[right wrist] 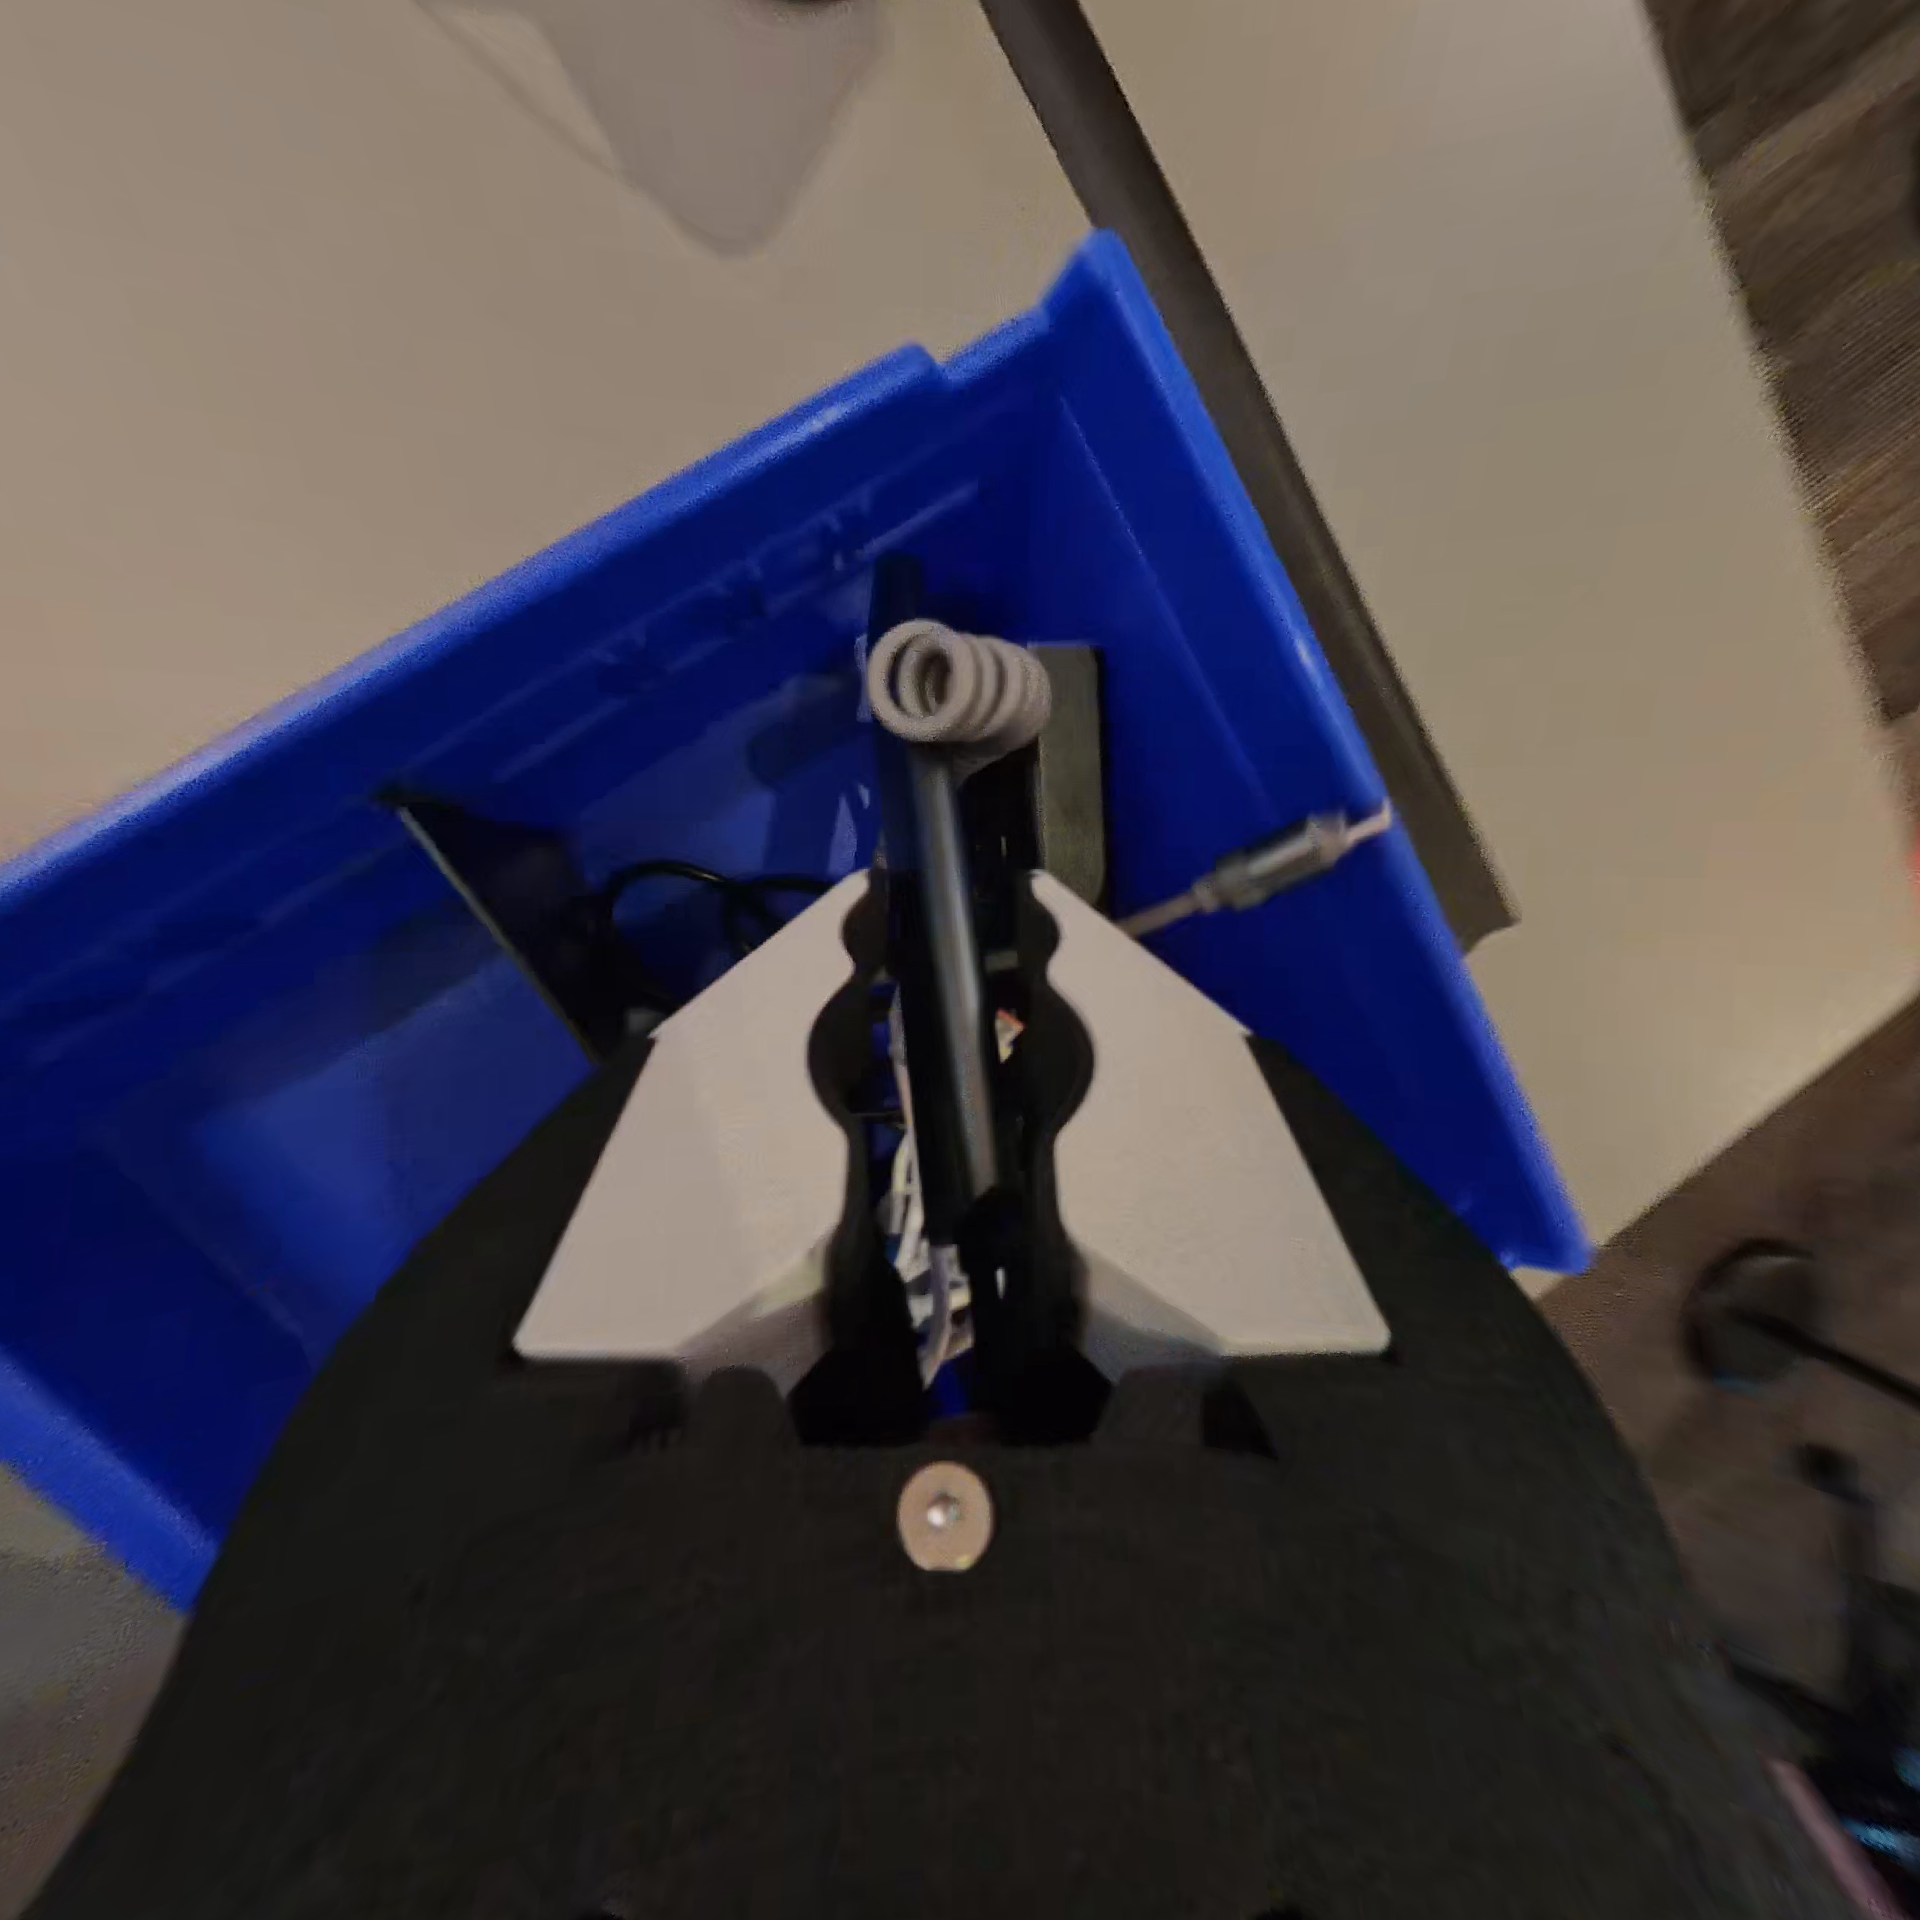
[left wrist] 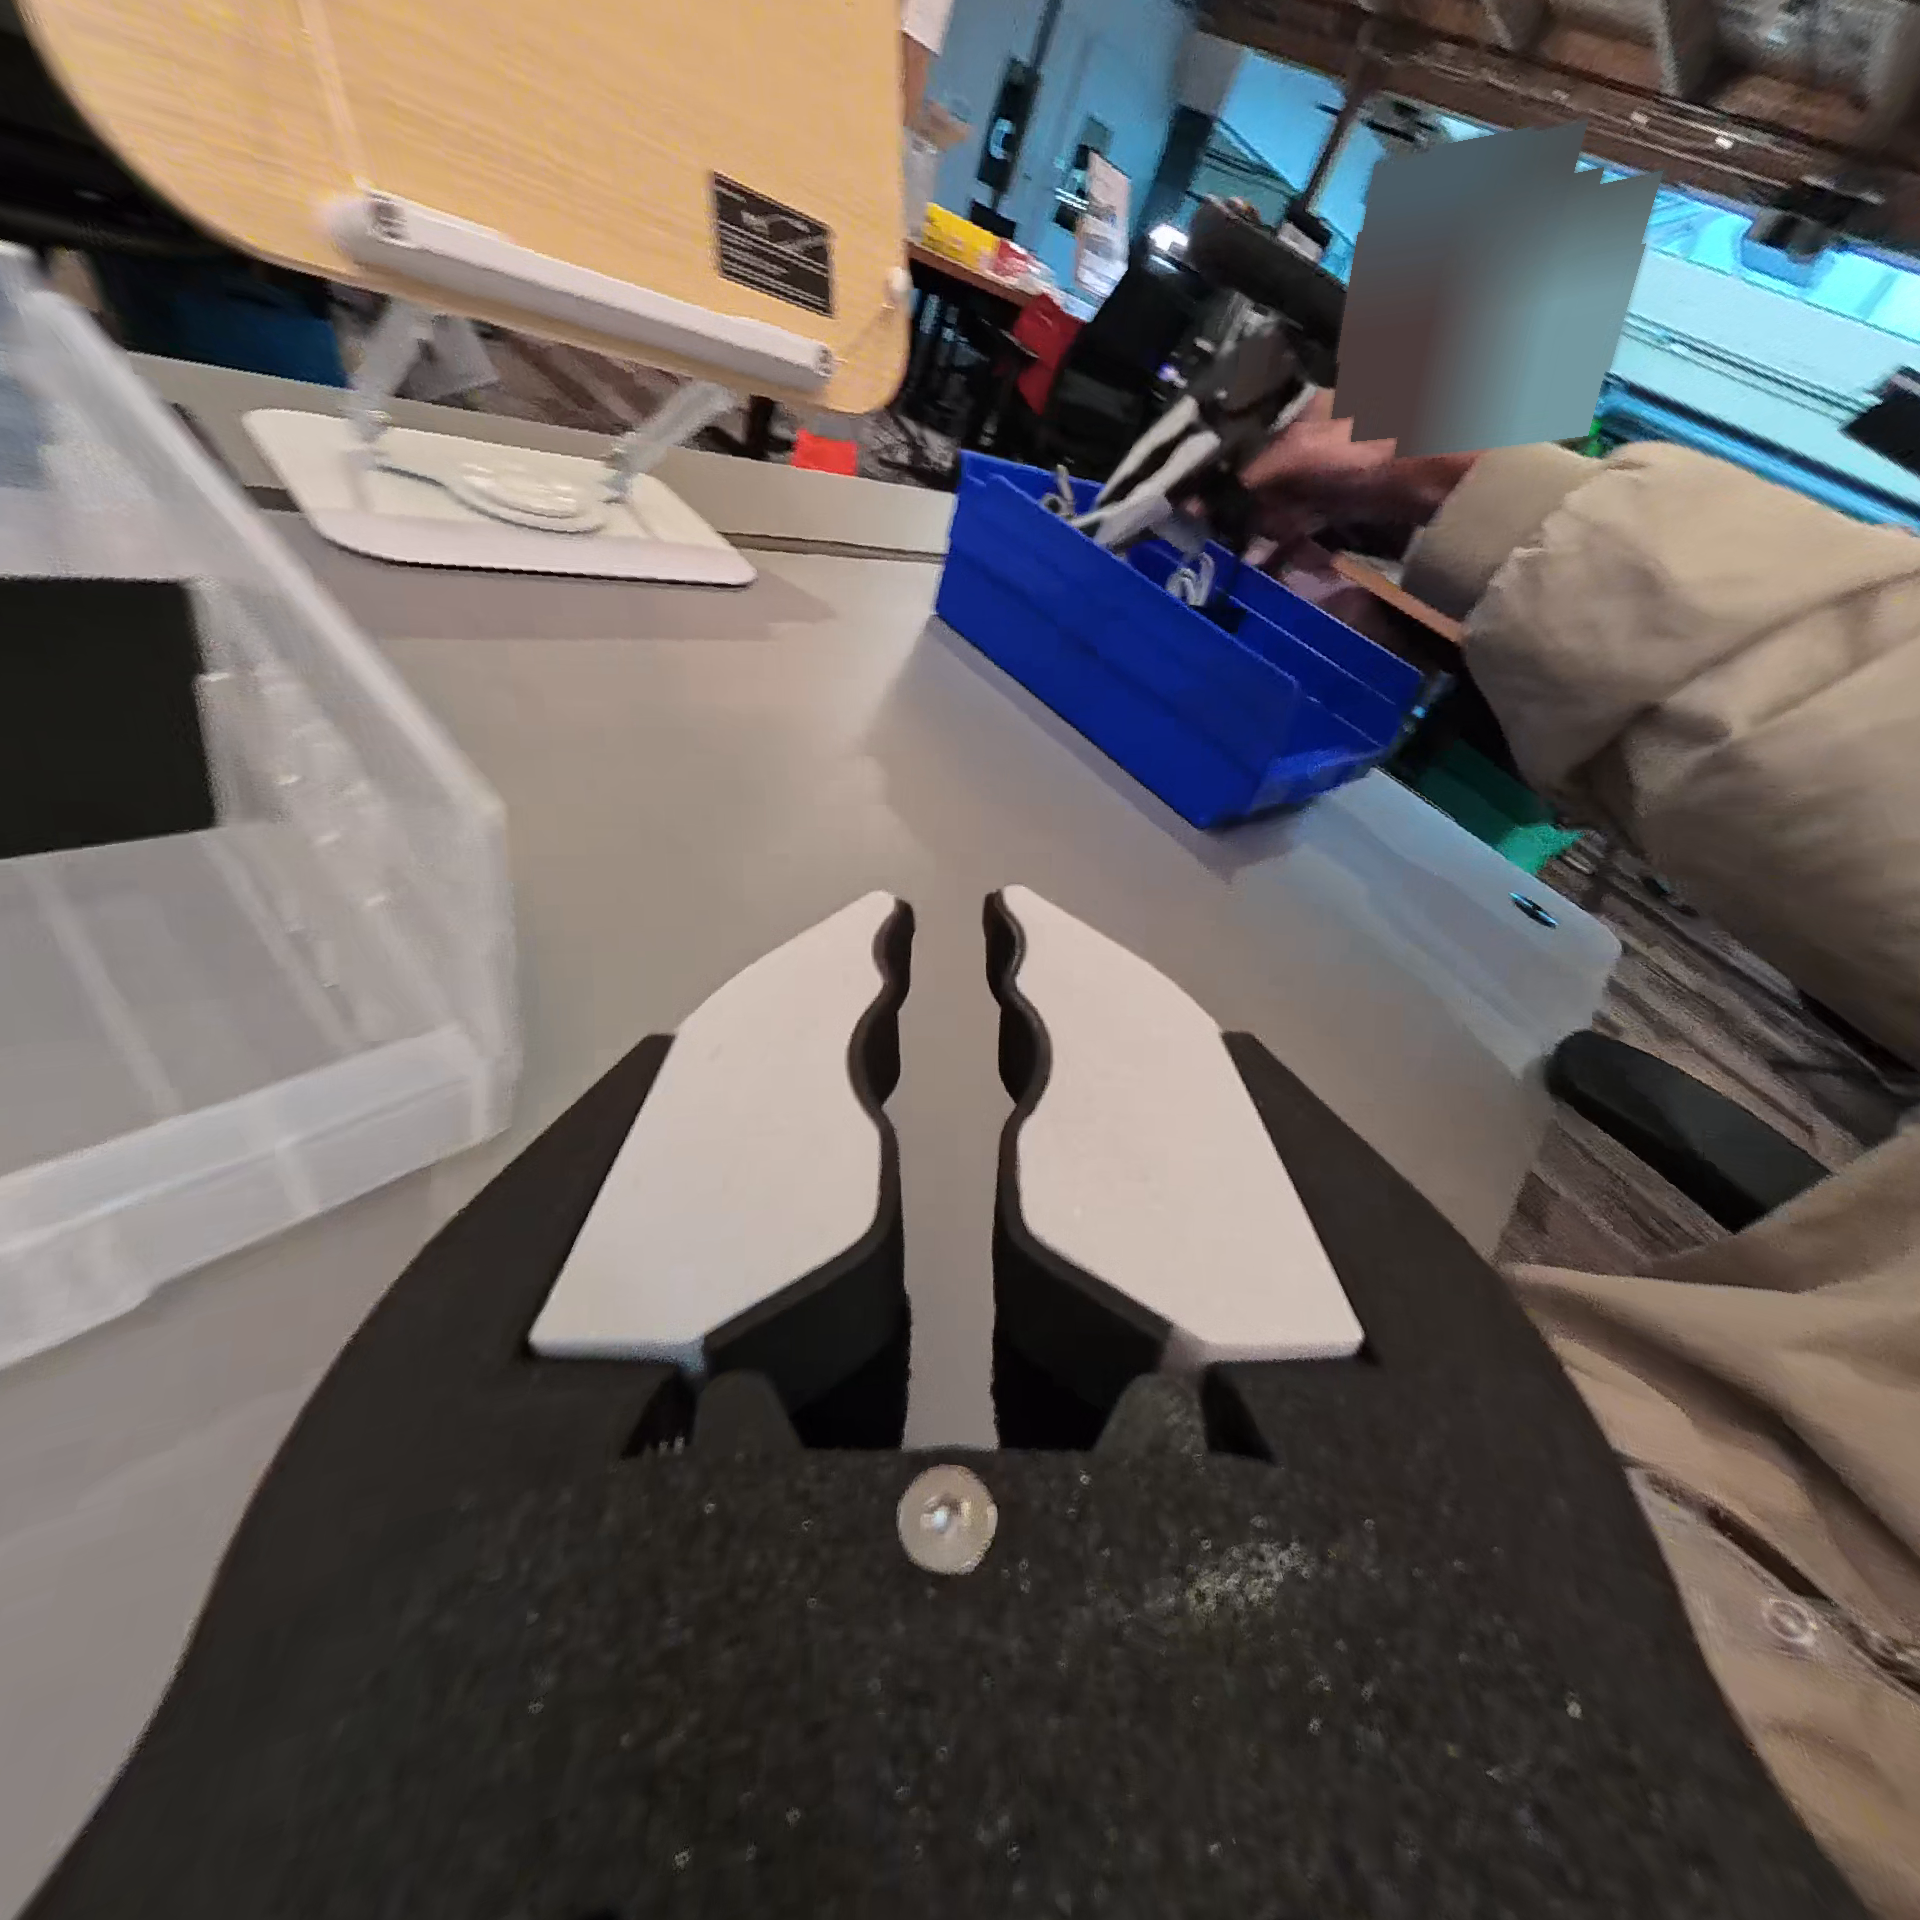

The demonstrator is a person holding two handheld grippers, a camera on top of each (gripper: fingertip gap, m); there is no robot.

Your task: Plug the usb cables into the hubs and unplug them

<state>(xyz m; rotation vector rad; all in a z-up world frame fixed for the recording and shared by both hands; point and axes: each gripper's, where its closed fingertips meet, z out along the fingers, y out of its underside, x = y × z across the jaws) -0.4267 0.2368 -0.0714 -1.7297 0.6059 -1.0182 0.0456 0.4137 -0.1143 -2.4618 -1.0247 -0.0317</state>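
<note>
Over the blue bin [right wrist: 665, 790], the right tool [right wrist: 951, 914] pinches a dark cable [right wrist: 951, 997] running lengthwise between its fingers, grey coil [right wrist: 961, 691] pointing forward; the left tool [left wrist: 948, 914] hovers slightly spread, empty, above the tabletop [left wrist: 727, 748].

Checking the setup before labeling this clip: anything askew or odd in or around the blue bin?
One thing: a thin wire with a metal connector hangs over the blue bin wall instead of lying inside. Otherwise nothing stands out: the right gripper pinches a dark cable with a grey coil over the bin; the left gripper hangs slightly open, empty.

Left wrist view: low over the table [left wrist: 665, 790], facing across. Right wrist view: close, looking steeply down, somewhat blurred. Shared by both: blue bin [left wrist: 1132, 665] [right wrist: 436, 790].
</note>
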